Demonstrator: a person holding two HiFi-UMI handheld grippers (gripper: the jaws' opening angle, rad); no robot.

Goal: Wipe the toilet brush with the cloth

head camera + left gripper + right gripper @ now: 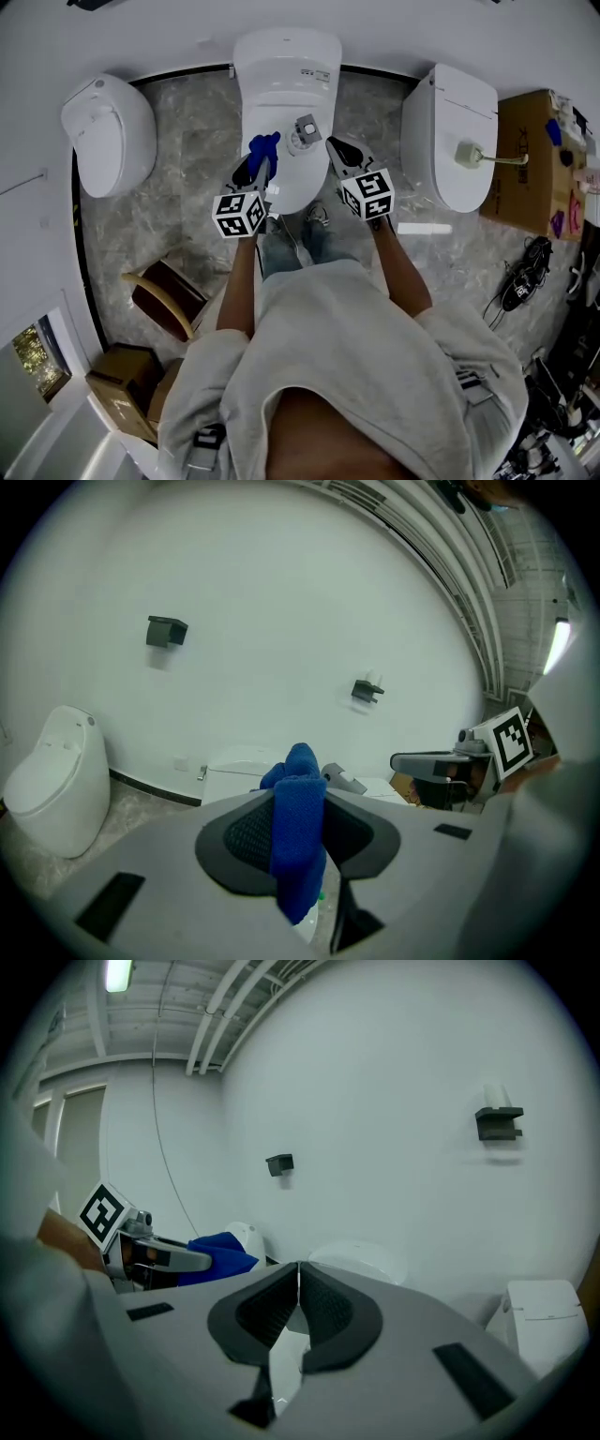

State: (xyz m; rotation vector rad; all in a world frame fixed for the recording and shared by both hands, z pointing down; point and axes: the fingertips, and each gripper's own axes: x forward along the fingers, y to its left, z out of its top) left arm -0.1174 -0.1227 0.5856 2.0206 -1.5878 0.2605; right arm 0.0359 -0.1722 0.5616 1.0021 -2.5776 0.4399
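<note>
Grey marbled floor (187,197), plain white wall (281,583), three white toilets in a row. Off on its own is the left toilet (108,131), with some cardboard boxes (122,384) down in the near corner.

The person is standing at the middle toilet (286,66). The left hand-held gripper (300,832) is clamped on a blue cloth (300,808), held over that toilet's lid. The right hand-held gripper (298,1283) is just beside it, jaws pressed together with nothing in them. There's a small grey thing (305,131) on the lid between the two, can't tell what it is.

Over on the right toilet (450,112) lies what looks like the toilet brush (469,155), pale head on the lid, handle poking toward a big brown box (530,169). It's too small to be sure. The far right edge is dark clutter, cut off.
</note>
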